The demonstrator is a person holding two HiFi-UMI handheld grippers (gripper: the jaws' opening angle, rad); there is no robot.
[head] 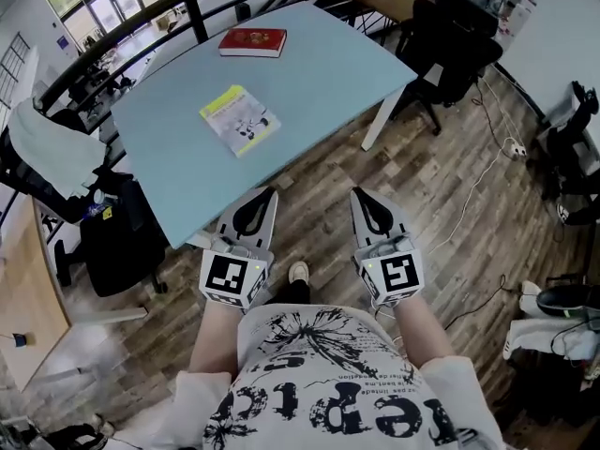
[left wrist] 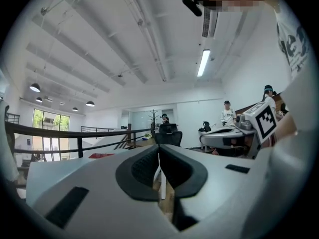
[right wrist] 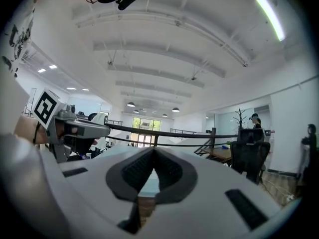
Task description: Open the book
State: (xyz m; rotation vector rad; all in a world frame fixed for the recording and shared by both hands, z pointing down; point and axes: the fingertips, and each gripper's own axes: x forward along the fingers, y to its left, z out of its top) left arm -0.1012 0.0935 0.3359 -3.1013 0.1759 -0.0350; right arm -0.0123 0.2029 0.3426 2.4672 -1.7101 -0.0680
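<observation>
Head view: left hand-held gripper (head: 269,195) and right hand-held gripper (head: 358,195) are held side by side, level, over the wood floor (head: 441,204), short of the near edge of the light blue desk (head: 319,73). Both are clenched with the jaw tips together and nothing between them; each gripper view shows the same, left (left wrist: 158,146) and right (right wrist: 153,149).

Yellow-green book (head: 239,120) lies closed and flat on the desk, at 11 o'clock from the left hand-held gripper, well apart from it. Red book (head: 253,42), also closed, lies near the far edge, at 12 o'clock from the yellow-green one.

Black office chair (head: 450,45) stands at 2 o'clock off the desk corner.
</observation>
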